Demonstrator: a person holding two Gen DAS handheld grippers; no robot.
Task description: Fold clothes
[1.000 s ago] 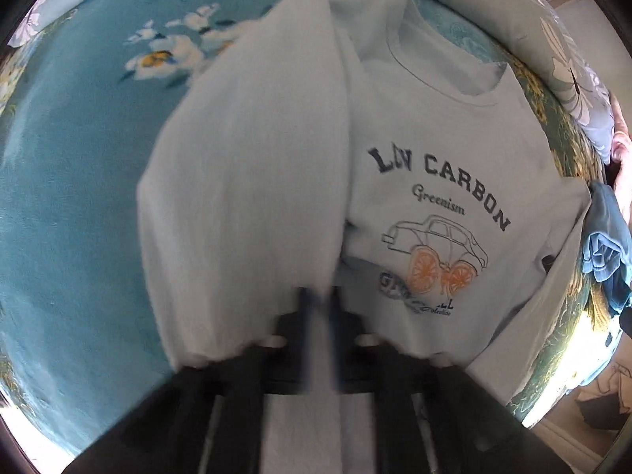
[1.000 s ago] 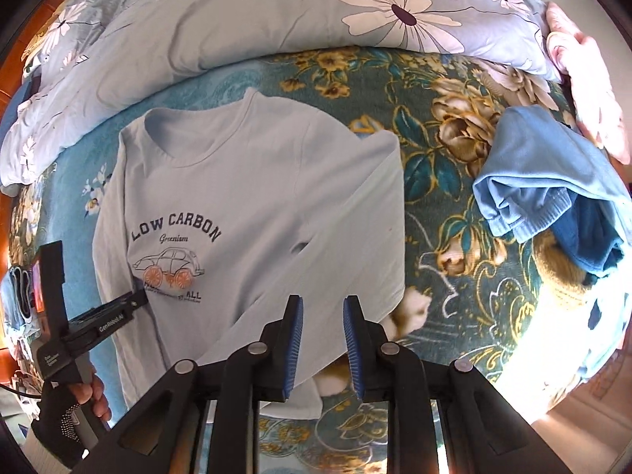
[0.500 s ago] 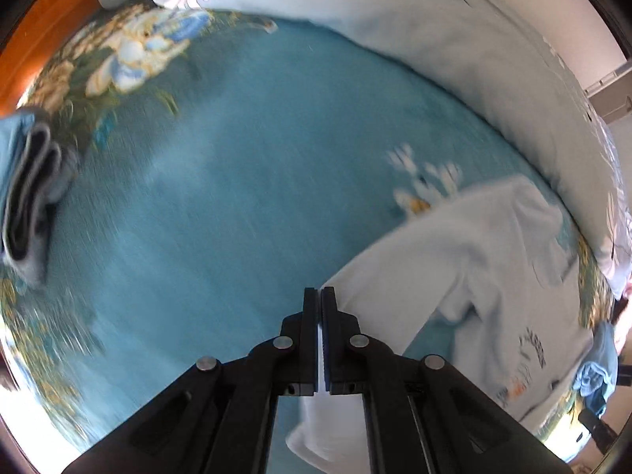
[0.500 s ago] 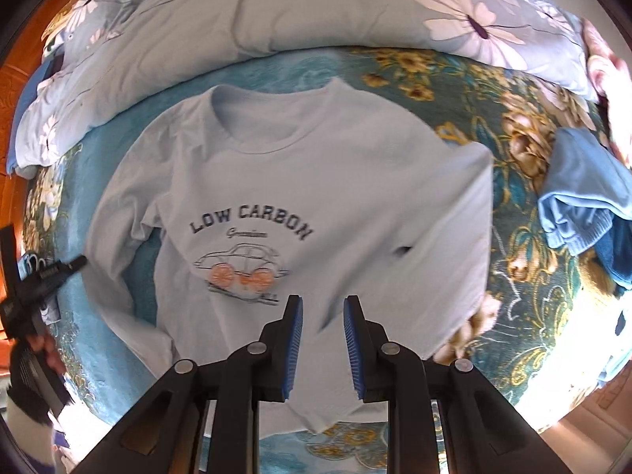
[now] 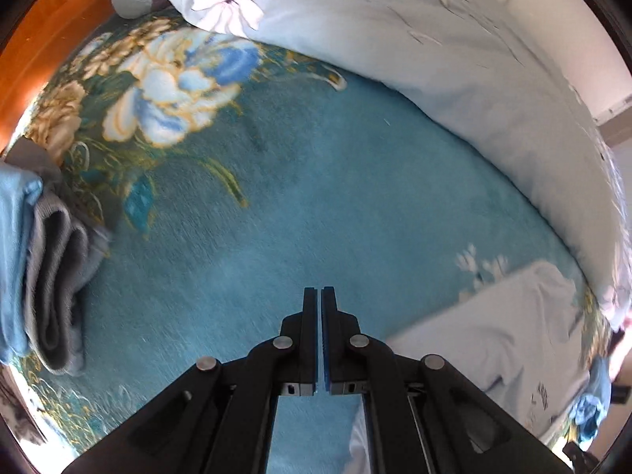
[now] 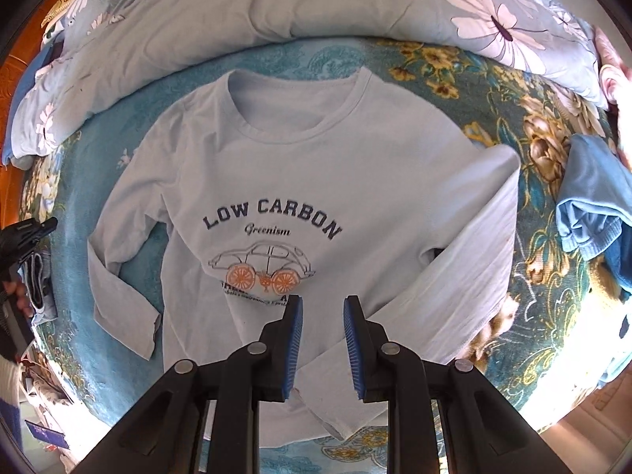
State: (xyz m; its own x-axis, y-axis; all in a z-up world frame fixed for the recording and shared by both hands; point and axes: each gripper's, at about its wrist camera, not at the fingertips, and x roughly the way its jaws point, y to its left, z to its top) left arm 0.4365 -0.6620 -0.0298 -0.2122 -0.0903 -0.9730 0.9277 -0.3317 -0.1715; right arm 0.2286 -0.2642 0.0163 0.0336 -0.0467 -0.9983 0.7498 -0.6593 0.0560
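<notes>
Right tongs [image 6: 320, 316] hang with the jaws wide apart and empty, just over the lower front of the long-sleeved shirt [image 6: 316, 166], which lies spread face up on the teal floral blanket [image 6: 525, 276]. One sleeve [image 6: 454, 276] crosses toward the hem beside these jaws; the other sleeve [image 6: 118, 276] lies bent off to their left. Left tongs [image 5: 319, 335] are pressed narrow with nothing visibly between them, over bare blanket, the shirt to their right. To fold cleanly, pinch a single edge and keep the cloth flat. Folded grey and blue clothes [image 5: 47, 268] sit far left; beyond is a flowered quilt [image 6: 276, 4].
</notes>
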